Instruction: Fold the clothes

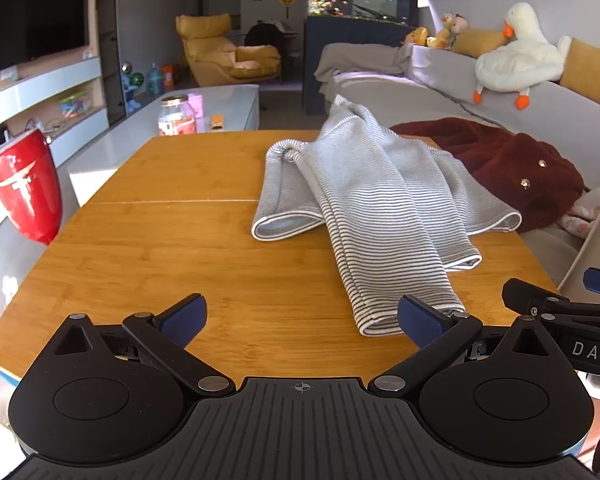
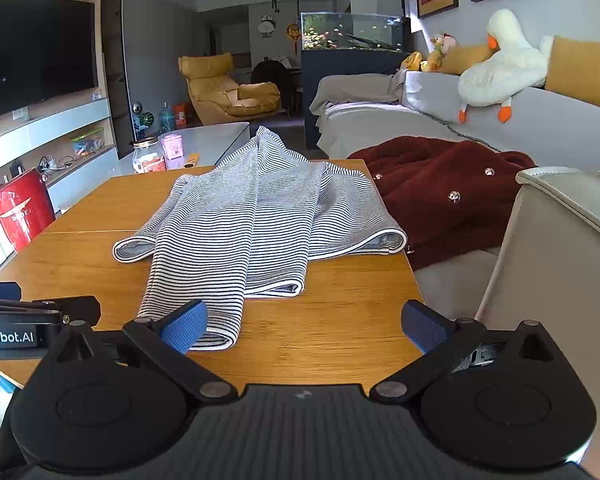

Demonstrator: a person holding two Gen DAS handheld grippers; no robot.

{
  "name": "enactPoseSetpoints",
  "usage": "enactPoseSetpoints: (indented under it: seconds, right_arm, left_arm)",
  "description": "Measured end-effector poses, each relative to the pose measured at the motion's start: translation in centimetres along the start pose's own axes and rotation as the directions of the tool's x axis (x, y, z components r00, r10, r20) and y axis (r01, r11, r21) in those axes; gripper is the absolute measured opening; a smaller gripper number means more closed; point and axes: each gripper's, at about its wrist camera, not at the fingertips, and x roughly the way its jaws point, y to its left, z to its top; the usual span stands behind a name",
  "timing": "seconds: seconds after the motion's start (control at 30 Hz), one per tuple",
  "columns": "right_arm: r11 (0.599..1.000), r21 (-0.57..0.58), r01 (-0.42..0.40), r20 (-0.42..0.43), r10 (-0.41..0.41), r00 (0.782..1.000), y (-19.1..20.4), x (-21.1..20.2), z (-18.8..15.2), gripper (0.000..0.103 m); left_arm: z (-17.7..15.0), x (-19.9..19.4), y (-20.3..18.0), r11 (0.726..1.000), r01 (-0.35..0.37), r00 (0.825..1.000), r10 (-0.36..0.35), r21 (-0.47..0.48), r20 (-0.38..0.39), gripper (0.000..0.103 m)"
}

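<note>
Not much done on this one as far as I can see: the striped grey garment point(image 2: 256, 216) lies in a loose heap on the wooden surface point(image 1: 140, 264), one long part draped over the rest toward me, no clean fold yet. My left hand-held gripper point(image 1: 302, 320) and right hand-held gripper point(image 2: 304, 326) both hover spread wide and empty at the near edge. The dark red fleece point(image 2: 440, 196) on the sofa point(image 2: 560, 132) looks untouched, so I'd guess it's next.
</note>
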Motion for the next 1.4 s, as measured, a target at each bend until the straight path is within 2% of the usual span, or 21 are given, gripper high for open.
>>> enactPoseSetpoints:
  seconds: [1.4]
  right_arm:
    - [1.0,-0.016,-0.002,-0.013,0.002,1.0,-0.07,0.3,-0.09,0.103]
  left_arm:
    - [-0.17,0.89,-0.05,1.0,-0.008,1.0,0.008,-0.002,-0.028,0.103]
